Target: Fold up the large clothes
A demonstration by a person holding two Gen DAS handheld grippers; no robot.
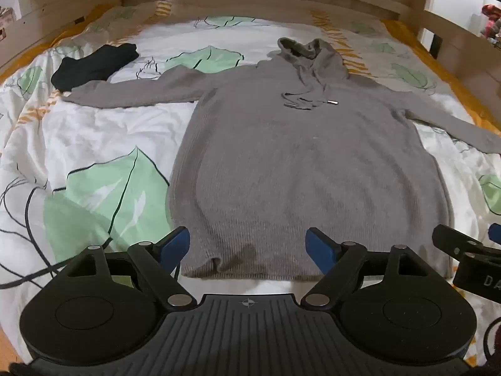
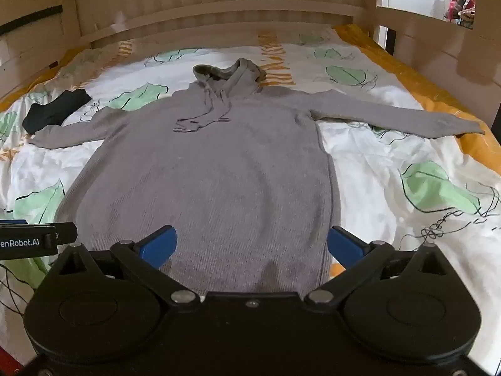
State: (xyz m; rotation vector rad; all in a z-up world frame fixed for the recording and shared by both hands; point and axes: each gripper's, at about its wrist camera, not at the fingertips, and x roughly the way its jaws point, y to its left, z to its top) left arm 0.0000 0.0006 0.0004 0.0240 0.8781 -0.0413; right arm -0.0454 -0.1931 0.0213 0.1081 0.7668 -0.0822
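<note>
A long grey hooded sweater (image 1: 300, 163) lies spread flat, front up, on the bed, both sleeves stretched out sideways and the hood at the far end. In the right wrist view the same sweater (image 2: 213, 181) fills the middle. My left gripper (image 1: 249, 246) hovers open over the hem's near left part, nothing between its blue pads. Over the hem's near right corner my right gripper (image 2: 252, 246) stands wide open, also holding nothing. Each gripper shows at the edge of the other's view.
A leaf-patterned white duvet (image 1: 103, 144) covers the bed. A small folded black garment (image 1: 94, 65) lies at the far left beside the sweater's left sleeve. Wooden bed rails (image 2: 219, 9) enclose the far end and sides.
</note>
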